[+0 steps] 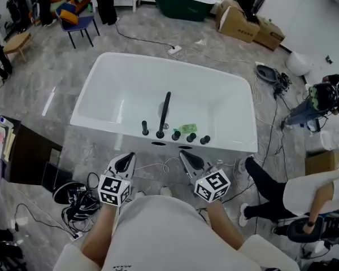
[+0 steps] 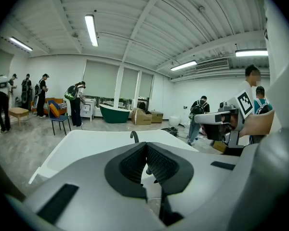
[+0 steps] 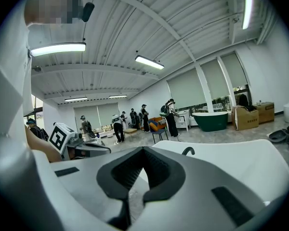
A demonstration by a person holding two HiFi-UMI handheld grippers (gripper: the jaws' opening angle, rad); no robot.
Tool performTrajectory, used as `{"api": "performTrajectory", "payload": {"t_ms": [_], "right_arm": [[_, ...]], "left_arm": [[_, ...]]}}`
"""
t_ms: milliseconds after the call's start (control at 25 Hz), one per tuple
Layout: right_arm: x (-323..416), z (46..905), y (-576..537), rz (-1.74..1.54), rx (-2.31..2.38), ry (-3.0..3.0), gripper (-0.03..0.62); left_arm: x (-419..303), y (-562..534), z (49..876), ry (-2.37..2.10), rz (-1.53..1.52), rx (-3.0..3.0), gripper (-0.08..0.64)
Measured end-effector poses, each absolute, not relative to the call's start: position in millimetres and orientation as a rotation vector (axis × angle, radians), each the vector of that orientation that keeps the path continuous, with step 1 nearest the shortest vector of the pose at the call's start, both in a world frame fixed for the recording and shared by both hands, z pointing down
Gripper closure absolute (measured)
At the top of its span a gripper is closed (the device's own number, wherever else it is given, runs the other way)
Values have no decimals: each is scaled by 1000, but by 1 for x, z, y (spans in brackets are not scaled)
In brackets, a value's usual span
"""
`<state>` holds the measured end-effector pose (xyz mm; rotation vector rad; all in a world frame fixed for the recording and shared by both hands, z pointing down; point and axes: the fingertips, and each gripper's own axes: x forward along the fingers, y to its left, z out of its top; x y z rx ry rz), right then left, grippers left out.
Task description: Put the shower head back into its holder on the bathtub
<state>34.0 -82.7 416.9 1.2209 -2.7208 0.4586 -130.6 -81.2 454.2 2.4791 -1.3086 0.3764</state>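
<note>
Ahead of both claws, past their tips, the white bathtub is seen, with a row of black fittings set along its near rim. The left claw is pressed together with nothing between its pads, as its own view confirms. The right claw is likewise closed and empty. Both are held close to the person's body, short of the tub and touching none of the fittings.

Straight ahead, between the two claws, a long black spout is seen arching over the basin. Just ahead of the left claw, a short black upright stands at the end of the row. Ahead of the right claw, round knobs and a small green item are found.

The shower head cannot be singled out with certainty. The short upright is judged to be it, standing in its holder, though the detail is too small to settle. No loose head or hose is seen in the basin. If that reading holds, the task is judged complete, with nothing left but to draw back. If not, the head has yet to be found and gripped.
</note>
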Motion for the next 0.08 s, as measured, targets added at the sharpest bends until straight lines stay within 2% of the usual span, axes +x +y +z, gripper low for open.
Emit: {"api": "performTrajectory", "payload": {"t_ms": [80], "right_arm": [[34,418,-83,458,1229,-2716,577]], "left_arm": [[-131,-81,456,-1309,379,2478,551]]}}
